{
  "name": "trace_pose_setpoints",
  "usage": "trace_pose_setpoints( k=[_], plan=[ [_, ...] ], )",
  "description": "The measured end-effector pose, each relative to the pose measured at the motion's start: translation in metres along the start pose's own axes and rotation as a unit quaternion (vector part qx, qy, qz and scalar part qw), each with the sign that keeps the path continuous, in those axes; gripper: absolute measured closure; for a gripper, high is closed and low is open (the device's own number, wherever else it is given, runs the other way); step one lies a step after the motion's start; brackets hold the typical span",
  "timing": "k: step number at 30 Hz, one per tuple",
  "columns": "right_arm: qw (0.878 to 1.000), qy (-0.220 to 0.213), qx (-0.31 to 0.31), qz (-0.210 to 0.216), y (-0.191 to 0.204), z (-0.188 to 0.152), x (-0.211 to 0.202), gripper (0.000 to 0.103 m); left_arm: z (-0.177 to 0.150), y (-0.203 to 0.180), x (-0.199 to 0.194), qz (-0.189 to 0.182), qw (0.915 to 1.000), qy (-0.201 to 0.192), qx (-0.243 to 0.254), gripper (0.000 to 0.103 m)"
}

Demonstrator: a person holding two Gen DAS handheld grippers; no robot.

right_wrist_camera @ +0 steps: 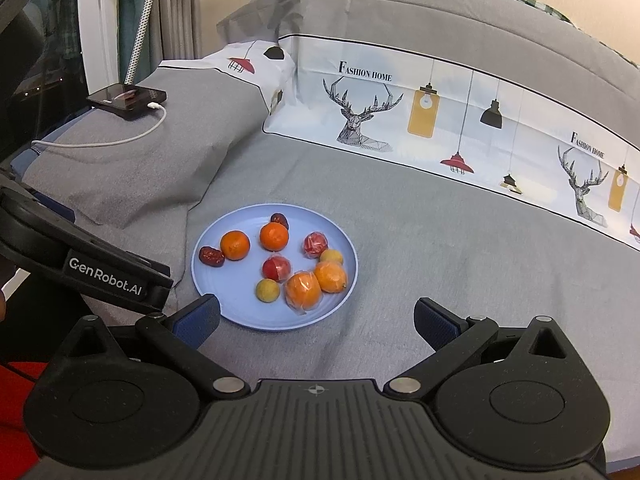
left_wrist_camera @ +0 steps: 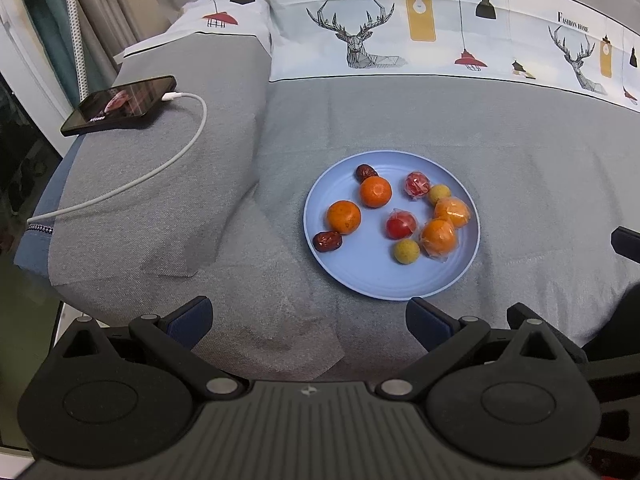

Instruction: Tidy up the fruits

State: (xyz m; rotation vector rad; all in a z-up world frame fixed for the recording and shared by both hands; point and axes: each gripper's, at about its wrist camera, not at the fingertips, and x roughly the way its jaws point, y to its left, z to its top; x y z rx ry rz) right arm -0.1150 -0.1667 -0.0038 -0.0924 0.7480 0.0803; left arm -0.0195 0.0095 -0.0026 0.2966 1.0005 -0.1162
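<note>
Grey bedspread (left_wrist_camera: 400,112): it carries everything; your fruit sits on the bed, not in either claw.
Left claw (left_wrist_camera: 308,322): your jaws are spread wide, holding nothing, touching nothing, low over the cloth just short of the plate's near rim.
Right claw (right_wrist_camera: 316,320): spread equally wide and empty; its left pad overlaps the plate's near edge in view, contact unclear.
Pose: you hold both claws side by side, aimed forward and down at the plate.
Blue plate (left_wrist_camera: 360,276): holds two bare oranges (left_wrist_camera: 344,217), two wrapped oranges (left_wrist_camera: 439,236), two wrapped red fruits (left_wrist_camera: 401,225), two small yellow fruits (left_wrist_camera: 406,251) and two dark red dates (left_wrist_camera: 327,241).
Left view only: the phone (left_wrist_camera: 120,104) screen, lit, with its white cable (left_wrist_camera: 176,160).
Right view only: your left claw's body at left, plus green checked fabric (right_wrist_camera: 536,0) behind the pillow.
</note>
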Motion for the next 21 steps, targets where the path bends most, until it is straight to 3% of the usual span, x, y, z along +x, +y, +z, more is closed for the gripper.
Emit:
trace_pose_setpoints(
  k=[21],
  plan=[
    [1.000, 0.003, 0.007, 0.000, -0.0016, 0.0025, 0.0064, 0.001, 0.0021, -0.0030, 0.0042, 0.000, 1.0000, 0.005, 0.001, 0.000]
  ],
)
